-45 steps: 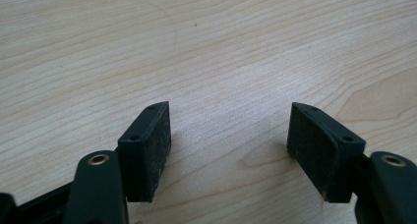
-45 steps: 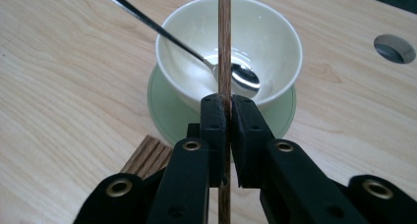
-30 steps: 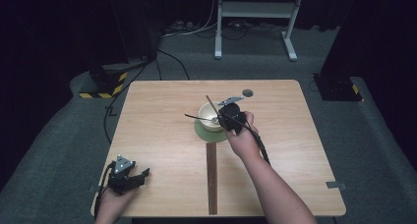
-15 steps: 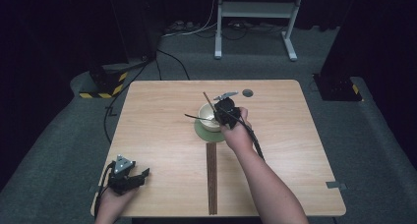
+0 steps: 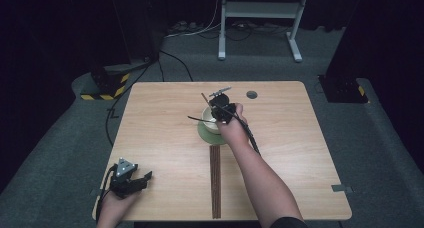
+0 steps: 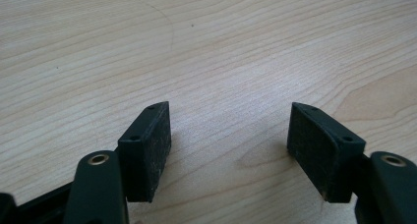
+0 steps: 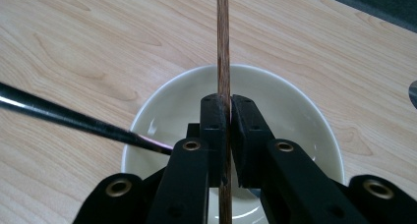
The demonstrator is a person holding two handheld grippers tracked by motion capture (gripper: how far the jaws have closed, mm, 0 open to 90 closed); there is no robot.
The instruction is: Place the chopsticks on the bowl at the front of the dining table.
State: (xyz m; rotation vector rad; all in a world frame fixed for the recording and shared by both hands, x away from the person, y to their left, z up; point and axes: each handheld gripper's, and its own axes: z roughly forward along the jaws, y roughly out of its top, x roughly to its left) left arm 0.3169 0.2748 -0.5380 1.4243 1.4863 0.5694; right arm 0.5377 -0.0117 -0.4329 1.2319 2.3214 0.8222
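Right tongs (image 7: 224,117) clamp wooden chopstick (image 7: 223,42) mid-shaft above white bowl (image 7: 300,111) | left tongs (image 6: 228,135) agape, empty, on worktop (image 5: 165,133) | stick: light, stiff, thin, likely pivots; grip nearer centre

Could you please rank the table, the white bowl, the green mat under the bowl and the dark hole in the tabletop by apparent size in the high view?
1. table
2. green mat, slightly wider than the bowl standing on it
3. white bowl, partly covered by the right gripper
4. dark hole
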